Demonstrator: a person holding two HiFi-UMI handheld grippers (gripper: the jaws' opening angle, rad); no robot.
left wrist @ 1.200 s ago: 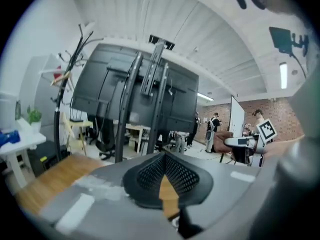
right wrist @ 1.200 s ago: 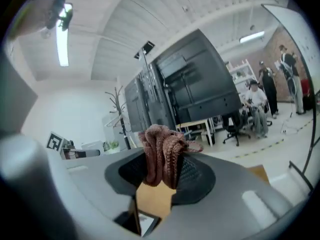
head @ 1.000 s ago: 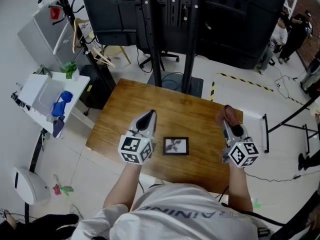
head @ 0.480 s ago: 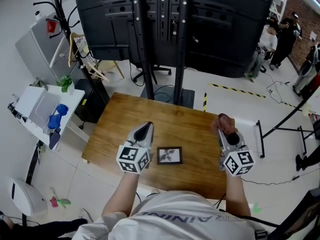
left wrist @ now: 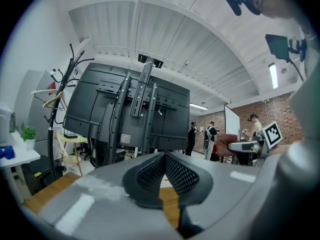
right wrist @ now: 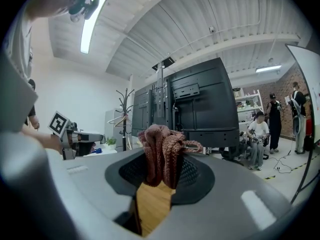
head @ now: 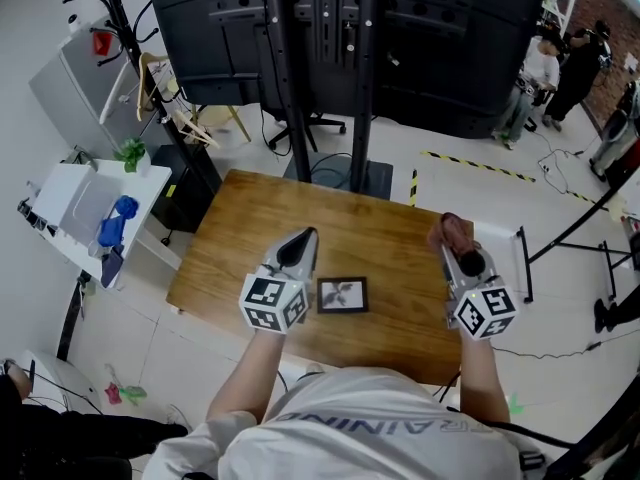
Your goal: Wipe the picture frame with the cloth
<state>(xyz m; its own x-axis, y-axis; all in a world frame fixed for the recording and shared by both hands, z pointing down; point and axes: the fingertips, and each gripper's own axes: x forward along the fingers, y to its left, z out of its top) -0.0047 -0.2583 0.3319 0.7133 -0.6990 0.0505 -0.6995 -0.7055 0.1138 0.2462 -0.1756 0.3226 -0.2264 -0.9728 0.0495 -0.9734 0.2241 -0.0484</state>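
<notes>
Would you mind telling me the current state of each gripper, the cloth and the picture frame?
Left gripper: jaws together, holding nothing.
Right gripper: shut on the cloth.
Cloth: bunched up, clamped between the right gripper's jaws.
Picture frame: lying flat on the wooden table between the two grippers, no jaws on it.

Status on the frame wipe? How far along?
Done: the cloth is clamped in the right gripper. In hand: that gripper hangs right of the picture frame, apart from it. Left: all the wiping; the frame lies flat on the table, with the left gripper shut and empty beside it.
</notes>
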